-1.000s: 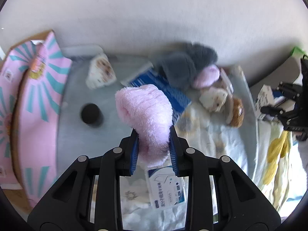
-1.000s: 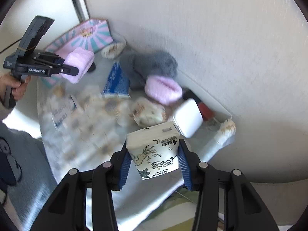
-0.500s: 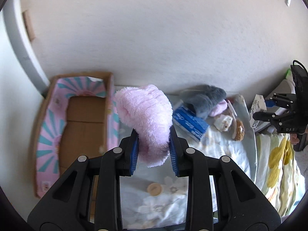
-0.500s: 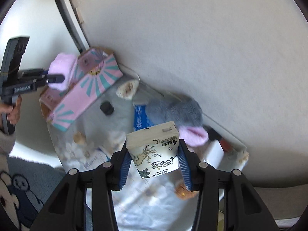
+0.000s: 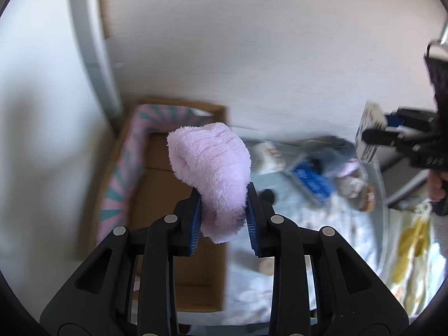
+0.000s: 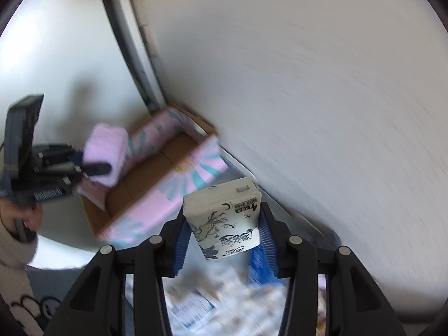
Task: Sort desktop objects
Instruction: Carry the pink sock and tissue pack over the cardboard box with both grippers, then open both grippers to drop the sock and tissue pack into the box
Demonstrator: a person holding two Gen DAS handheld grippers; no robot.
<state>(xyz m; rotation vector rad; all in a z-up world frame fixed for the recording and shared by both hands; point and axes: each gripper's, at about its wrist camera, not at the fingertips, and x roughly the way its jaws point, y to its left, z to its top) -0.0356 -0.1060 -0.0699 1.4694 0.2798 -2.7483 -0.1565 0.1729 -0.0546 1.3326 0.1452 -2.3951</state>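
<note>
My left gripper [image 5: 224,218] is shut on a fluffy pink cloth [image 5: 210,168] and hangs above the open cardboard box with pink and teal flaps [image 5: 179,252]. In the right wrist view the same pink cloth [image 6: 105,154] and left gripper [image 6: 84,168] hover over the box [image 6: 156,179] at the left. My right gripper [image 6: 221,238] is shut on a white tissue pack with black ink drawings [image 6: 224,218], held in the air just right of the box. That pack [image 5: 369,134] and the right gripper [image 5: 392,140] show at the far right of the left wrist view.
A table covered with a flowery cloth [image 5: 322,238] lies right of the box, holding a blue pack [image 5: 310,184], a grey plush heap [image 5: 330,154], a small black cap [image 5: 267,194] and small wrapped items. A pale wall [image 6: 308,84] rises right behind. A person's hand [image 6: 16,218] holds the left gripper.
Both grippers have swung left and risen, from above the cluttered table towards the box. The pink cloth now hangs over the box's inside. The tissue pack has come up beside the box.
</note>
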